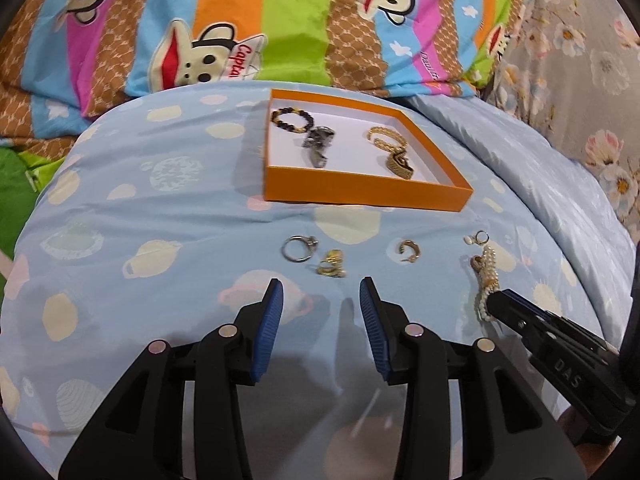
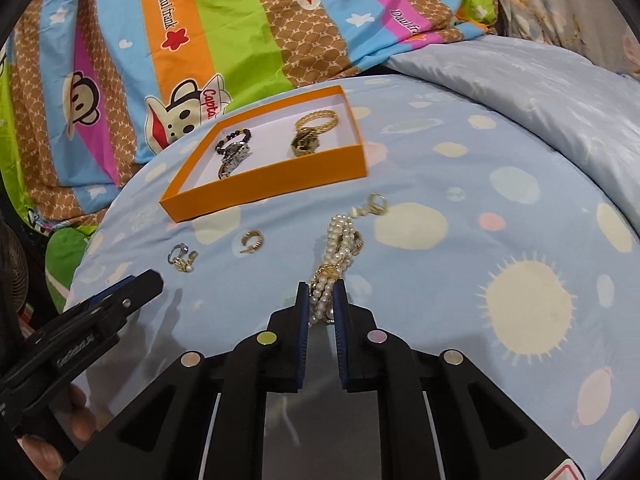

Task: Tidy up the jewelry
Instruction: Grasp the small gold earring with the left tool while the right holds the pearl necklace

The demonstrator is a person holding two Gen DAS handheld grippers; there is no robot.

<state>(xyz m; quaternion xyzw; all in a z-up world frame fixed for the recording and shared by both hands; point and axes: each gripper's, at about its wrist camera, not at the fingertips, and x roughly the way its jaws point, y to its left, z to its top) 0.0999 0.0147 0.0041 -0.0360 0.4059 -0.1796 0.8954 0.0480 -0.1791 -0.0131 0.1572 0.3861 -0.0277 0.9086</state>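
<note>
Jewelry on a pale blue planet-print bedspread (image 2: 480, 184)

Right gripper (image 2: 321, 300) pinched the pearl bracelet (image 2: 338, 252); left gripper (image 1: 321, 298) hovered wide open, empty, before the orange tray (image 1: 360, 192); a monkey-print quilt (image 1: 280, 20) lay behind.

1. The light blue quilt (image 1: 160, 240) is cloth with a faint sheen; the striped cartoon sheet (image 1: 304, 28) behind its far edge looks like matt cotton.
2. The orange tray (image 1: 360, 190) looks like matt cardboard, white inside.
3. The pearl bracelet (image 2: 340, 252) has glossy beads with gold-coloured metal links.
4. The silver ring (image 1: 298, 249) is shiny metal.
5. The left gripper (image 1: 321, 300) and right gripper (image 2: 321, 300) are matt black plastic with ribbed blue pads (image 1: 268, 332).
</note>
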